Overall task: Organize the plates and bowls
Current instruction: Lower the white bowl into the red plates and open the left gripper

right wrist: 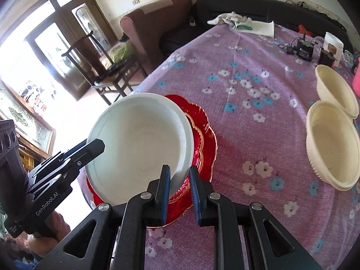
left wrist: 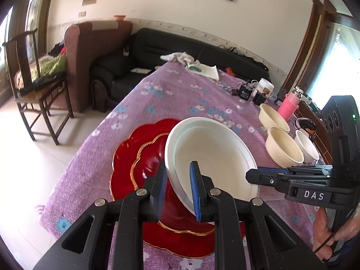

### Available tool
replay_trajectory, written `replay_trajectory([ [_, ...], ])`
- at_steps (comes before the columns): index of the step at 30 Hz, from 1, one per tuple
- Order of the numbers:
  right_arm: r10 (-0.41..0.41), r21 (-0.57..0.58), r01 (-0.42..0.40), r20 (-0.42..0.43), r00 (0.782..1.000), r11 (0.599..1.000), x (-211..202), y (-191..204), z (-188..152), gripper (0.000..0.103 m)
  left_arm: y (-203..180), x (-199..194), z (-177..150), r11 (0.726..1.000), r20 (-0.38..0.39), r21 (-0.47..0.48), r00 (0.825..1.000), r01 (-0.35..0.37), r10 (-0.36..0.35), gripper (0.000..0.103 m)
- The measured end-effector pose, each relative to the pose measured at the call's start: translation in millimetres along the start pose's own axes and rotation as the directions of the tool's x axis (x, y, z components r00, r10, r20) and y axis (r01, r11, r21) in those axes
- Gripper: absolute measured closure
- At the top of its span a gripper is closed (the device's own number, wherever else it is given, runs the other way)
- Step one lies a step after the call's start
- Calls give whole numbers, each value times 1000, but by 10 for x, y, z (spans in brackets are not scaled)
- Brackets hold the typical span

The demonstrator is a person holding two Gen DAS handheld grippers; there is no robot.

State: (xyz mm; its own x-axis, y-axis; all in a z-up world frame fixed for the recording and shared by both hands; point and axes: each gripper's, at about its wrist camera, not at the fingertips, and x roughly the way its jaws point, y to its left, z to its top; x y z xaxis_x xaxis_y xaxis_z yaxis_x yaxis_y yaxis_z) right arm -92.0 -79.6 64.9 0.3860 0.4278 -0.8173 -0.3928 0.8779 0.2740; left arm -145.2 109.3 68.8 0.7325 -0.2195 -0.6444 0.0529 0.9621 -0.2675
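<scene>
While both grippers pinch its rim from opposite sides, the white plate (left wrist: 216, 157) hangs tilted above the red plates (left wrist: 144, 164), which lie stacked near the table's (left wrist: 175, 94) front left corner, a smaller gold-rimmed one on a larger one. The left gripper (left wrist: 178, 191) has its blue pads (left wrist: 194, 189) closed on the plate's near rim, one pad inside and one under it. The right gripper (right wrist: 178, 191) clamps the rim on the other side in the same way; in the left view its finger reaches in from the right, held by a hand (left wrist: 326, 231). Along the table's right edge stand two cream ribbed bowls (right wrist: 333, 148), touching, with a small white bowl (left wrist: 307, 146) just beside them. A pink bottle (left wrist: 289, 105) stands behind the bowls. At the far end lie a cloth (right wrist: 227, 19) and papers (right wrist: 261, 28).
</scene>
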Motion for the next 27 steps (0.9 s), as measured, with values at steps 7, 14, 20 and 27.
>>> replay_trajectory([
  [7,-21,-7,21,-22,1000,1000,133,-5,-5,84,93,116,-39,1000,-24,-22,1000,-3,3,85],
  [14,-19,-17,18,-30,999,1000,194,39,-11,82,145,179,-53,999,-38,-46,999,-14,13,82],
  [20,-14,-28,14,-29,999,1000,182,47,-24,78,143,174,-42,998,-30,-49,999,-29,27,66],
  [27,-1,-18,1,3,1000,1000,45,-12,-63,71,119,64,0,998,0,-52,999,-40,40,65],
])
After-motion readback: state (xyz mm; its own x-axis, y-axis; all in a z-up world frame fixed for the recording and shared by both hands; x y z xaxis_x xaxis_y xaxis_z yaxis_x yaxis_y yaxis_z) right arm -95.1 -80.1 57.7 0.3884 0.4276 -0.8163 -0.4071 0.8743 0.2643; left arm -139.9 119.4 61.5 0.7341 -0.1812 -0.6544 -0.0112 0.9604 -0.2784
